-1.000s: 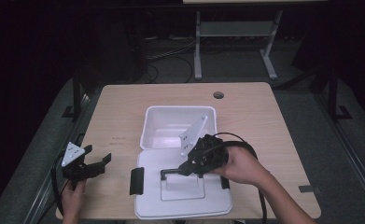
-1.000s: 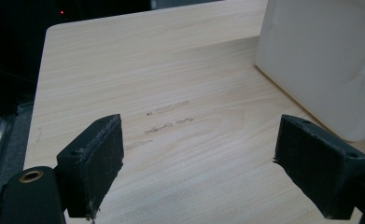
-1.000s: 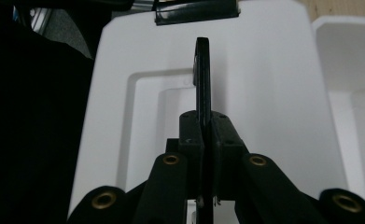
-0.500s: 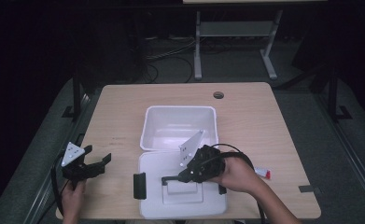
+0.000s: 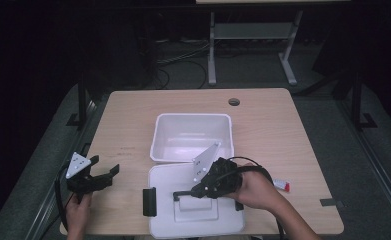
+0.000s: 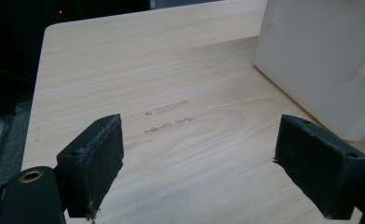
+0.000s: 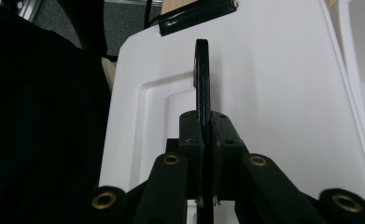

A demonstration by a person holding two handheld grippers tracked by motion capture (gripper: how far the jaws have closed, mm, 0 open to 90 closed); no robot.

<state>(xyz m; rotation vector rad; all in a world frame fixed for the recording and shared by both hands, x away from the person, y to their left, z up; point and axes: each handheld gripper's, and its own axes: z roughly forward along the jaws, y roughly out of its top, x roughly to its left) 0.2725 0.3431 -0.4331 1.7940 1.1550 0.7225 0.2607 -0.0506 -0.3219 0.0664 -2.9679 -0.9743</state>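
White lid flat at near edge, my right gripper clamped on its black handle. Left gripper wide, idle (far left). Bin uncovered; lidding probably next.

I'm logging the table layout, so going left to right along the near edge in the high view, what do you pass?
Left gripper → black latch on the white lid → right gripper, shut on the lid's black handle → small red and white object.
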